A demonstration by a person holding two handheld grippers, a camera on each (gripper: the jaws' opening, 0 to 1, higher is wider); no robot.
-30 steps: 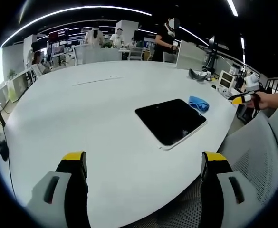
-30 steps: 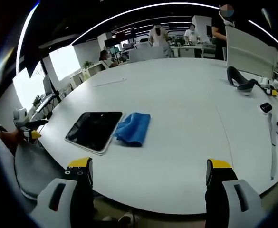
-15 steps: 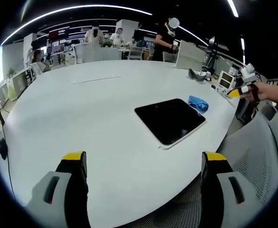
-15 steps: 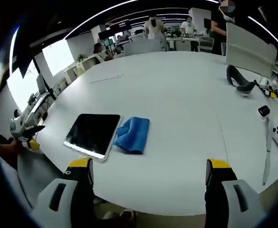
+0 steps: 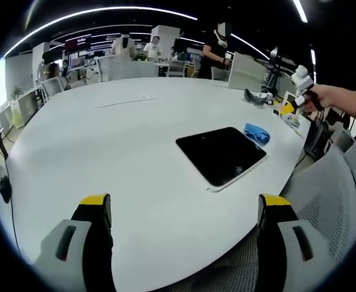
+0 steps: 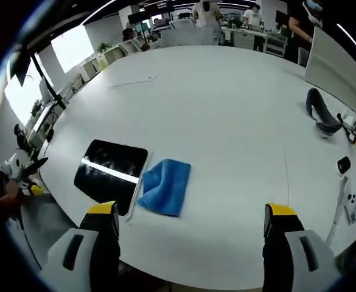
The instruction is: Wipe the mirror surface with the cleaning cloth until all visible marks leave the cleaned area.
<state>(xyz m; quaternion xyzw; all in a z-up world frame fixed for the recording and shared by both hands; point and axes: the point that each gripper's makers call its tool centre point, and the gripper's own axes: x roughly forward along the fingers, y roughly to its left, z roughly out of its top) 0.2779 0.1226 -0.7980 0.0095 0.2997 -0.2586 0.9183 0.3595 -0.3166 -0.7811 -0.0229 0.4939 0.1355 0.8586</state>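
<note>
The mirror (image 6: 109,175) is lying flat on the white table (image 6: 226,121), at the lower left of the right gripper view and just right of centre in the left gripper view (image 5: 221,154). It is showing dark, with one bright strip of reflected light crossing it; whether any marks are sitting on it is too small to tell. The blue cleaning cloth (image 6: 164,186) is lying crumpled on the table, touching the mirror's near edge, and in the left gripper view (image 5: 256,132) it is sitting at the mirror's far right corner.

You are holding the right gripper (image 6: 190,243) above the cloth with its jaws spread wide and nothing between them. Your left gripper (image 5: 187,234) is hanging near the table's edge at the bottom of its own view, jaws equally wide and gripping nothing.

Judging by this, the wiping is not yet beginning: the cloth is ungrasped, so picking it up and all the wiping are remaining.
</note>
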